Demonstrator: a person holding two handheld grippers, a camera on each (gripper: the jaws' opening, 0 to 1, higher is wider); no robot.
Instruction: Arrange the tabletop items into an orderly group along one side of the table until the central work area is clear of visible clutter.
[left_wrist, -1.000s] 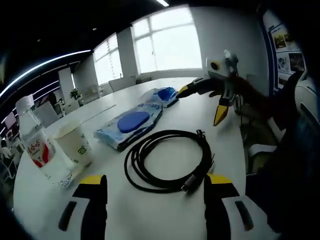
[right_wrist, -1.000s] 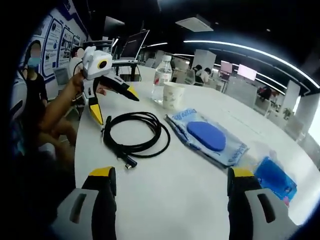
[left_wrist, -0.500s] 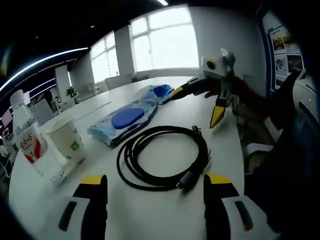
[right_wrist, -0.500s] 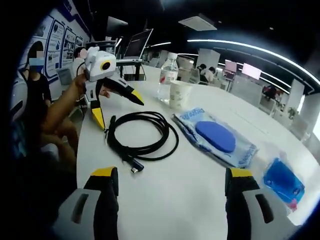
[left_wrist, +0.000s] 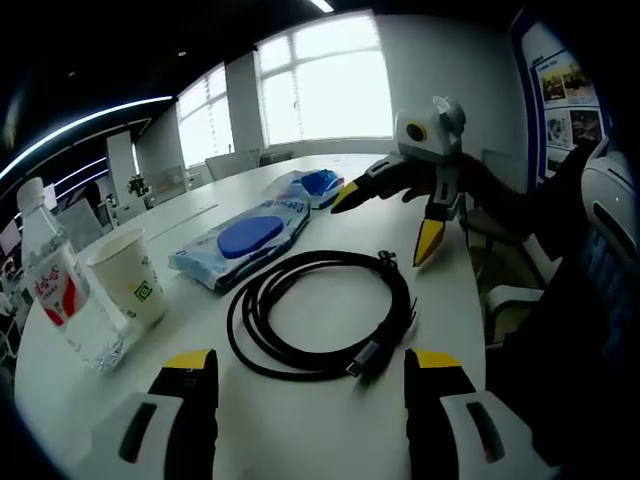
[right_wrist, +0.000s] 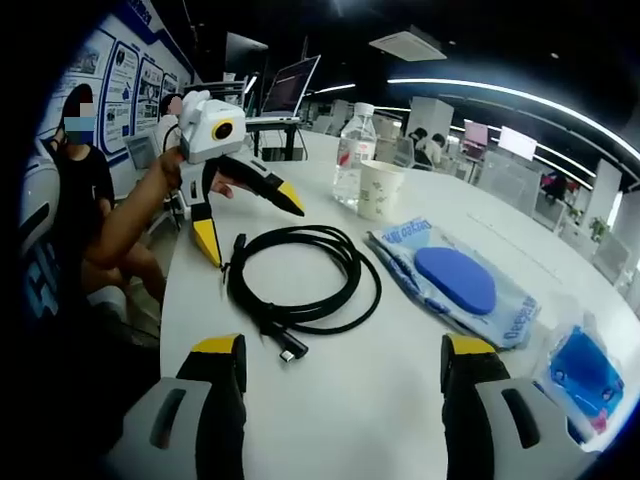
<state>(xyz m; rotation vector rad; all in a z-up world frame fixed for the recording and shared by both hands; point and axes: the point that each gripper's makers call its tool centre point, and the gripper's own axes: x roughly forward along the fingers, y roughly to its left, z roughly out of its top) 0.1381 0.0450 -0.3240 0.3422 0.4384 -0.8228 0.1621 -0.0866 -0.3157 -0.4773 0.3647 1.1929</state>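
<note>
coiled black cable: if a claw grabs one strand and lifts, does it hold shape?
Probably not. The black cable lies in loose loops with no tie visible, so it would likely sag and uncoil. Its free plug end sticks out and may drag. Pushing it across the smooth white table should slide it easily.

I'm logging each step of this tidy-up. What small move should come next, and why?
Probably lower the open left gripper onto the coiled black cable: it lies loose mid-table right ahead of its jaws, while bottle and cup already stand together.
</note>
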